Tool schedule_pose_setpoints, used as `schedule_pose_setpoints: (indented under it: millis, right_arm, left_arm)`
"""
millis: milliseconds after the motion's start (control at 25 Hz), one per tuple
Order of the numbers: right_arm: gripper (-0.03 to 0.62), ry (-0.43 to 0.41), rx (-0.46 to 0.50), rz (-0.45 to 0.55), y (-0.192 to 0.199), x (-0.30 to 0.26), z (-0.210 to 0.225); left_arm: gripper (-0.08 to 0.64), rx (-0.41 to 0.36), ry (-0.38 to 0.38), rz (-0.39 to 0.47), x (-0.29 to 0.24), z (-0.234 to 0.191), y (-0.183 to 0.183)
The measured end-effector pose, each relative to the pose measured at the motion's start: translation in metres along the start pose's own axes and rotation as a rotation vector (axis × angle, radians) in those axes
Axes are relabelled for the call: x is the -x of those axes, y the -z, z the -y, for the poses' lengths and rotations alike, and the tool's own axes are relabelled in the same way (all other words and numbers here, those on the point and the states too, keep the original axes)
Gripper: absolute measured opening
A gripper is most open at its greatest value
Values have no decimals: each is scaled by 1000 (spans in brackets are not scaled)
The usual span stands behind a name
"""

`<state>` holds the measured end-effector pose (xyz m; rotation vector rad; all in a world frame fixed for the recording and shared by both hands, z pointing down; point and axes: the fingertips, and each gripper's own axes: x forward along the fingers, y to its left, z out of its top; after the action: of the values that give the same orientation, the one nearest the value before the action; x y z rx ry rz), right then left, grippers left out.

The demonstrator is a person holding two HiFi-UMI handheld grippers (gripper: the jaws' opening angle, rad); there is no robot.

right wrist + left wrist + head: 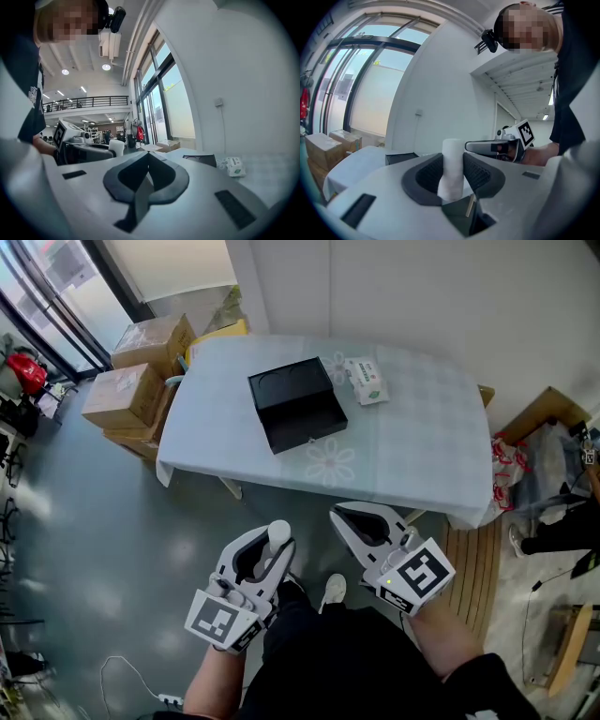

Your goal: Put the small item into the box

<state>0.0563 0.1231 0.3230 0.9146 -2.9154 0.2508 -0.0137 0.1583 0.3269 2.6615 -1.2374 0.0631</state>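
A small white cylinder point(452, 171) stands upright between the jaws of my left gripper point(453, 161), which is shut on it. In the head view that gripper point(277, 542) hovers over the floor in front of the table, with the cylinder point(279, 532) poking up at its tip. My right gripper point(339, 515) is beside it, jaws closed together and empty point(148, 155). The black open box point(292, 403) lies on the table's pale cloth point(412, 446), well ahead of both grippers. It also shows as a dark box point(200, 160) in the right gripper view.
A small white-and-green packet point(366, 381) lies on the table right of the box. Cardboard boxes point(131, 381) are stacked at the table's left end. Bags and a wooden board point(534, 437) sit to the right. A cable point(122, 676) runs across the grey floor.
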Motion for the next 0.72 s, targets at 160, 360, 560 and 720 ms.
schedule_pose_setpoints:
  millis: [160,360,560,720]
  right_arm:
    - [9,-6,5,1,-3,-10,-3]
    - [9,-5,12,7,-10,-25,-6]
    - [9,-8,12,9,-19,-47,-10]
    - [9,-15,16,10,-24,-68,-12]
  left_arm:
    - [134,0,-4,0,4,-9,-2]
    - [134,-3,-13,11,12,-26,-7]
    - [135,-6,-21,18,19,-47,-16]
    - [134,-1,-28,21,24,-68,-23]
